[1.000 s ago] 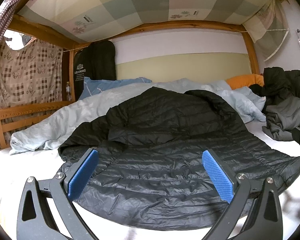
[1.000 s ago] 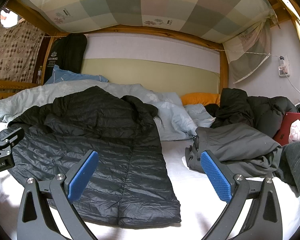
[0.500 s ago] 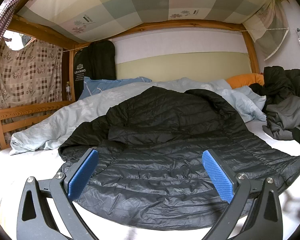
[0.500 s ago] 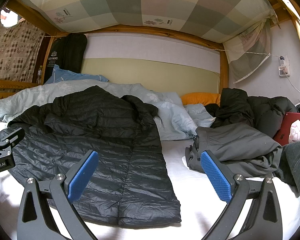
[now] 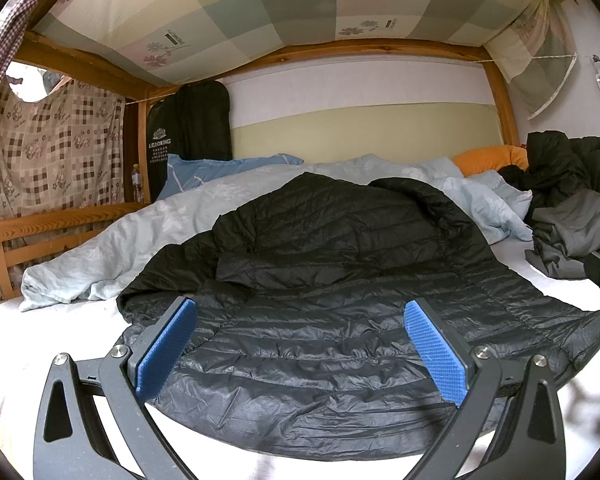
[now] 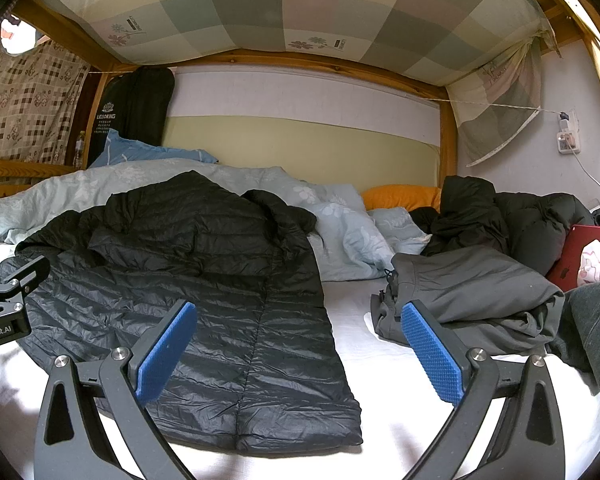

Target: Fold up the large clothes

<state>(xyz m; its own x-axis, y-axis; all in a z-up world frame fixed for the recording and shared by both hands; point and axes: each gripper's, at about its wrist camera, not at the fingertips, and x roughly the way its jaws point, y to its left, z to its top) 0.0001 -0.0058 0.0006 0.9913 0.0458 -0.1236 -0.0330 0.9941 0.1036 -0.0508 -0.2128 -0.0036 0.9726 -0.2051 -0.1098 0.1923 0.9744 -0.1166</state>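
A black quilted down jacket lies spread on the white bed sheet, its upper part resting on a pale blue duvet; it also shows in the right wrist view. My left gripper is open and empty, hovering just above the jacket's near hem. My right gripper is open and empty, above the jacket's right side panel and the sheet. The left gripper's body shows at the left edge of the right wrist view.
A pale blue duvet is bunched at the back. A grey garment and black clothes are piled at right, with a red tablet. An orange pillow, a wooden bed frame and a low canopy surround the bed.
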